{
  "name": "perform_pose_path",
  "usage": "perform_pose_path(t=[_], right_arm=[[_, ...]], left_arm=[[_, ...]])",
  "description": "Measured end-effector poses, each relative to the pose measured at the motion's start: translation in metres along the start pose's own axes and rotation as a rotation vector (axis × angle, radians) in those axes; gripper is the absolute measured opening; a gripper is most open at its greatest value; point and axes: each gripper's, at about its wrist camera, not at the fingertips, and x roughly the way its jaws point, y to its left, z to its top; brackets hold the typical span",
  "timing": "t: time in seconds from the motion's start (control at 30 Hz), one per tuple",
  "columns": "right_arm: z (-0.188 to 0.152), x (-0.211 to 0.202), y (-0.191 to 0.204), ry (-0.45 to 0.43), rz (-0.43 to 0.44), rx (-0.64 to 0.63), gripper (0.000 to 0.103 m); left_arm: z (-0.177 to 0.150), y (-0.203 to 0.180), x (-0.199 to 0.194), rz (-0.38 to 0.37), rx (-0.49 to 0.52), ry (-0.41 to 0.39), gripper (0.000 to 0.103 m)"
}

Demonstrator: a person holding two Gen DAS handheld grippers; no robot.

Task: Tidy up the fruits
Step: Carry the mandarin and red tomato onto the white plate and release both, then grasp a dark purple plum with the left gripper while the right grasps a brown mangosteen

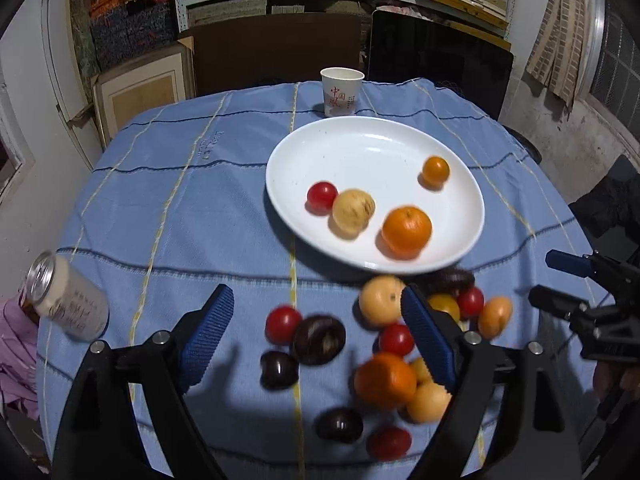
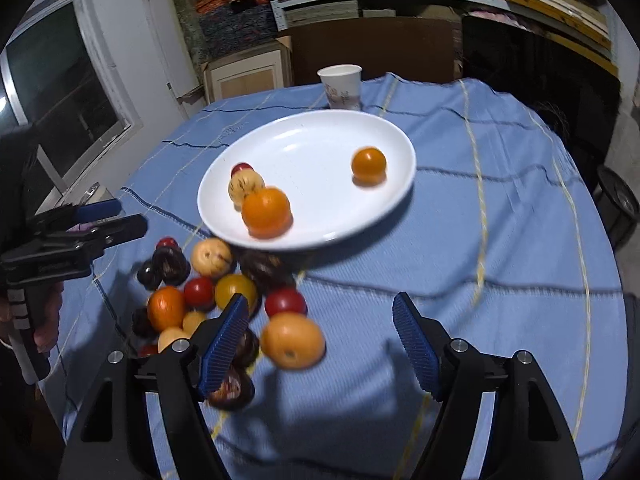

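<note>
Four fruits are already held in the white plate (image 1: pixel 312 152): a cherry tomato (image 1: pixel 321 197), a pale yellow fruit (image 1: pixel 353 209) touching it, an orange (image 1: pixel 407 230) and a small orange tomato (image 1: pixel 436 171) apart from the rest. The loose fruit pile (image 1: pixel 384 360) is spread on the blue tablecloth (image 1: pixel 180 208) just in front of the plate's near rim: red tomatoes, dark chestnut-like pieces, pale round fruits, oranges, several touching.

The left gripper (image 1: pixel 318 340) is seen wide apart w/ nothing between the pads, hovering over the pile; a red tomato (image 1: pixel 283 325) and a dark chestnut-like piece (image 1: pixel 319 339) lie between its fingers in view. The right gripper (image 2: pixel 320 344) is likewise spread and empty, w/ a large orange fruit (image 2: pixel 292 341) near its left finger, approx. at the pile's edge farthest from the left gripper.

Handling, as judged: all items are small, light, round, so rolling is likely when nudged. Tomatoes are probably soft-skinned and smooth; light squeeze only, taken across the widest part. Oranges and the dark pieces seem firmer, more grip tolerated. An outlying fruit should be picked first, since neighbours get knocked otherwise. Whether the fruit is real or imitation cannot be told.

Beyond the plate a paper cup (image 1: pixel 342 91) is standing; far to the plate's left a can (image 1: pixel 68 298) is tilted.
</note>
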Motion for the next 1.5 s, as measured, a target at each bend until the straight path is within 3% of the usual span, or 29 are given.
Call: perform_pose_path(t=[0.37, 0.6, 0.83, 0.9, 0.97, 1.1, 1.2, 1.27, 1.5], right_arm=[[-0.060, -0.012, 0.017, 0.062, -0.026, -0.030, 0.077], [-0.072, -0.018, 0.026, 0.063, 0.014, -0.031, 0.077], [-0.075, -0.021, 0.036, 0.062, 0.056, -0.047, 0.077], [-0.076, -0.021, 0.038, 0.061, 0.067, -0.047, 0.077], [-0.076, -0.022, 0.039, 0.061, 0.078, -0.051, 0.077], [-0.076, -0.022, 0.041, 0.063, 0.088, -0.060, 0.077], [-0.076, -0.020, 0.043, 0.067, 0.096, -0.063, 0.077], [-0.077, -0.018, 0.044, 0.074, 0.096, -0.067, 0.077], [-0.077, -0.012, 0.056, 0.091, 0.095, -0.127, 0.077]], left_arm=[[-0.080, 0.010, -0.028, -0.013, -0.057, 0.008, 0.086], [-0.092, 0.018, -0.018, -0.015, -0.079, 0.047, 0.086], [-0.092, 0.008, -0.001, -0.010, -0.025, 0.070, 0.086], [-0.091, 0.007, 0.005, -0.020, -0.019, 0.078, 0.082], [-0.090, 0.007, 0.014, -0.033, -0.018, 0.103, 0.066], [-0.091, 0.010, 0.025, -0.084, -0.028, 0.125, 0.061], [-0.090, 0.009, 0.027, -0.138, -0.034, 0.122, 0.048], [-0.090, 0.004, 0.027, -0.164, -0.025, 0.120, 0.032], [-0.089, 0.000, 0.026, -0.155, -0.023, 0.124, 0.032]])
